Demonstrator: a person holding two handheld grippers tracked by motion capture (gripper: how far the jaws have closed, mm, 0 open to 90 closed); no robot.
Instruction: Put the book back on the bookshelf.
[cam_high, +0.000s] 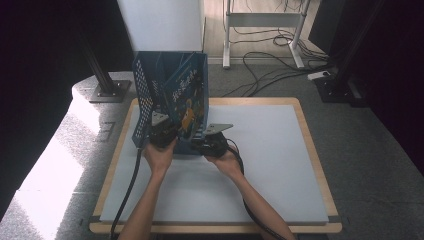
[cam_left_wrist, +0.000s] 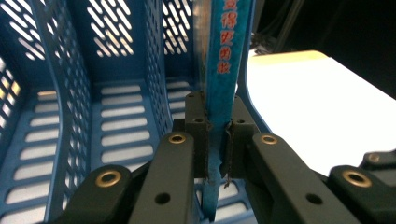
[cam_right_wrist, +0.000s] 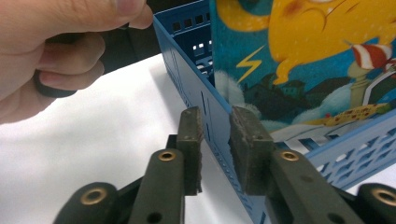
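Observation:
A blue slotted file rack (cam_high: 144, 95) stands at the back left of the white mat. A thin picture book (cam_high: 187, 97) with a yellow figure on its cover stands upright in the rack's right-hand slot. My left gripper (cam_left_wrist: 217, 135) is shut on the book's blue edge (cam_left_wrist: 224, 56), low down, inside the rack (cam_left_wrist: 70, 98). My right gripper (cam_right_wrist: 215, 140) straddles the rack's front corner wall (cam_right_wrist: 189, 74); its pads stand a little apart from the wall, so it is open. The book's cover (cam_right_wrist: 303, 56) rises just behind it. In the high view both grippers, left (cam_high: 162, 131) and right (cam_high: 202, 139), sit at the rack's front.
The white mat (cam_high: 270, 165) lies on a wooden table (cam_high: 315, 145). The person's hand (cam_right_wrist: 56, 46) on the left gripper is close by in the right gripper view. A white panel (cam_high: 162, 25) stands behind the rack. Cables (cam_high: 270, 65) and a desk frame are on the floor beyond.

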